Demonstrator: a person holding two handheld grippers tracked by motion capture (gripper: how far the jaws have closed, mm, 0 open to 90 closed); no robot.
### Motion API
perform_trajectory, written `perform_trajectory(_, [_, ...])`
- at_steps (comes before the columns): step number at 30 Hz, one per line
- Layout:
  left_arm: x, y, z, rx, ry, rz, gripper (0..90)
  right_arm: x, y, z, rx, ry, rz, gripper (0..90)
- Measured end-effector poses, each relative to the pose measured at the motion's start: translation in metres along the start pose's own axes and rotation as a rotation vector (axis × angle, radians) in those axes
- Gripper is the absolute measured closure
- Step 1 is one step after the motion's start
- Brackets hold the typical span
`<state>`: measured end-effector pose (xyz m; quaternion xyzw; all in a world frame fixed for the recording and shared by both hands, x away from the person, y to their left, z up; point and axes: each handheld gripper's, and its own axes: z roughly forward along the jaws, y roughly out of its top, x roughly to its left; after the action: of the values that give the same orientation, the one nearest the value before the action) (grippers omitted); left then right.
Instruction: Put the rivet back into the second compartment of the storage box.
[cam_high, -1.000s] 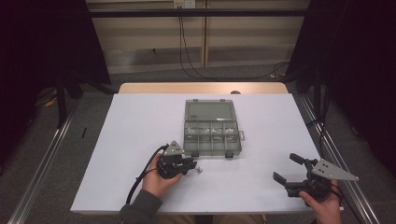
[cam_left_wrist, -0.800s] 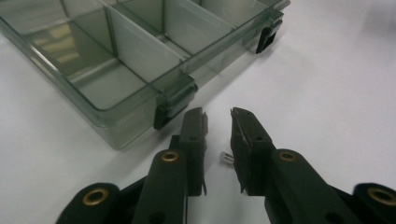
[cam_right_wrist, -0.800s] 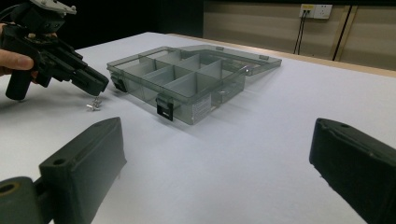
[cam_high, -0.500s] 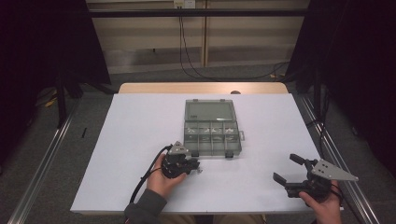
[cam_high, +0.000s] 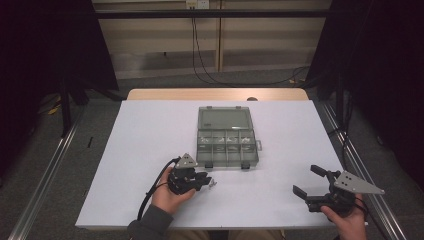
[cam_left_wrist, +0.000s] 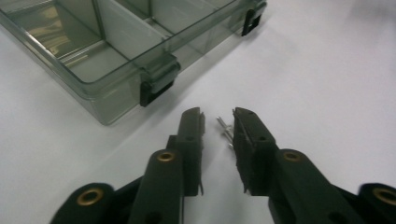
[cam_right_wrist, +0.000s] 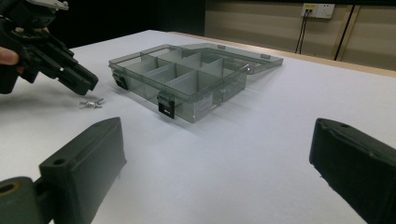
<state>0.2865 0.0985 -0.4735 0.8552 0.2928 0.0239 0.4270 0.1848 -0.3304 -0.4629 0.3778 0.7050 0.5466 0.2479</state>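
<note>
Left hand-held gripper (cam_left_wrist: 218, 122) sits low over small metal screws (cam_left_wrist: 225, 130) on the white counter (cam_high: 150, 135), jaws just opened a little, pads not pressing them, near the open organiser box (cam_high: 227, 142). Right hand-held gripper (cam_high: 314, 182) w/ jaws wide apart, holding nothing.

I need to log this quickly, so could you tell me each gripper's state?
Left gripper: open a little, just been opening, small screws lying between its jaws.
Right gripper: wide open, empty.
</note>
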Motion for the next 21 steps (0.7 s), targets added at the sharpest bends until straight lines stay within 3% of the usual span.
perform_trajectory(4, [-0.008,-0.003,-0.002,-0.001,-0.015,0.013,68.1,0.0,0.0,0.0,0.005,0.0,-0.003,2.7])
perform_trajectory(9, [-0.01,-0.006,0.006,0.028,0.009,0.032,66.8,0.001,0.0,0.001,0.006,0.001,-0.005,2.7])
perform_trajectory(12, [-0.012,-0.007,0.01,0.03,0.001,0.028,67.0,0.002,0.0,0.002,0.007,0.003,-0.009,2.7])
perform_trajectory(14, [-0.012,-0.007,0.011,0.038,0.022,0.045,70.8,0.001,0.0,0.002,0.009,0.001,-0.007,2.7])
perform_trajectory(16, [-0.011,-0.007,0.011,0.042,0.038,0.055,80.8,0.0,0.0,0.001,0.008,0.0,-0.01,2.7])
perform_trajectory(21, [-0.013,-0.006,0.01,0.057,0.057,0.06,86.2,0.0,0.0,0.001,0.007,-0.002,-0.01,2.7])
